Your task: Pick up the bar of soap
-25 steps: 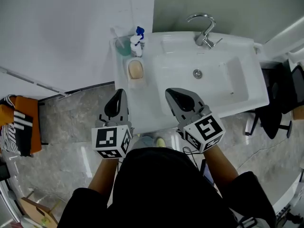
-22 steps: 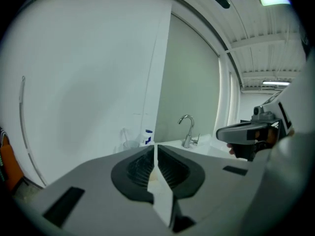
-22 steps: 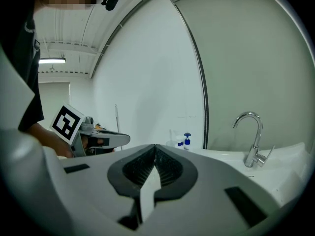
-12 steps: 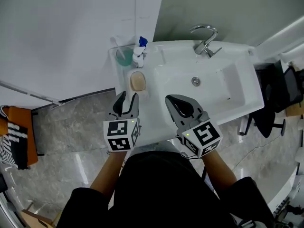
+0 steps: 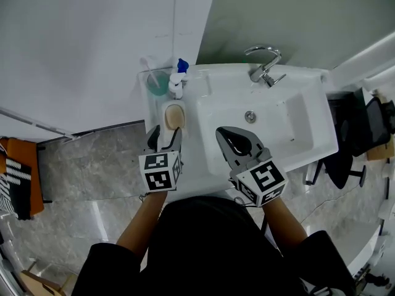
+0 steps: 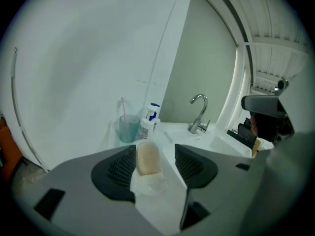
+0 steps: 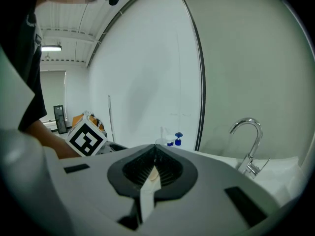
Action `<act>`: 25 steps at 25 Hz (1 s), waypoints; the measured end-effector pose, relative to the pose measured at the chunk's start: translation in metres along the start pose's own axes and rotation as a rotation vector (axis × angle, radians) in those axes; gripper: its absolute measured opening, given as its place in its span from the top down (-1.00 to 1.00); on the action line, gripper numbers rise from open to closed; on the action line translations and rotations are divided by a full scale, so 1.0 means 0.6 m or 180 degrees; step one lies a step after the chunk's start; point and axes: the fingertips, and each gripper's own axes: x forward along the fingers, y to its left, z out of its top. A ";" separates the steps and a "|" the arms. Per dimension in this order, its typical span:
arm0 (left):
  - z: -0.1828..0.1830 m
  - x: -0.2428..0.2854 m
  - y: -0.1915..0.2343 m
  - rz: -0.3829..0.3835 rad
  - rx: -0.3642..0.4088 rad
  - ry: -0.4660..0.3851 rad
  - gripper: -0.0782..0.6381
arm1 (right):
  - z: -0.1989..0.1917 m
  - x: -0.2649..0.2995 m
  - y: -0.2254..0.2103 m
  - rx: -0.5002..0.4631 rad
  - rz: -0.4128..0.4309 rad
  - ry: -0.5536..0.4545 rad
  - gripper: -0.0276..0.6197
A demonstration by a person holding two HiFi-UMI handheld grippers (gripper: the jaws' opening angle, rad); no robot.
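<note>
Left gripper has advanced on the bar of soap; jaws opening, soap framed between them but untouched on the sink ledge. Right gripper closed, empty. Approach step. Next: straddle, clamp.

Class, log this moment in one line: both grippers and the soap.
left gripper: jaws opening, nothing gripped | right gripper: shut, empty | bar of soap: on soap dish, ahead of left gripper, untouched

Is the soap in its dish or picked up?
In its dish. The soap lies there, ahead of the left claw; its opening jaws hold nothing.
</note>
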 end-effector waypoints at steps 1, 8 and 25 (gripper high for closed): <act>-0.001 0.005 0.001 0.0020 -0.0008 0.0023 0.11 | 0.000 0.003 -0.006 0.0003 0.0018 0.0000 0.90; -0.008 0.050 -0.012 0.0090 0.0009 0.0188 0.11 | -0.008 0.023 -0.044 0.0091 0.0132 0.0005 0.90; -0.067 0.145 0.017 0.0633 -0.0277 0.0652 -0.01 | -0.054 0.047 -0.133 0.0337 0.0195 0.0039 0.90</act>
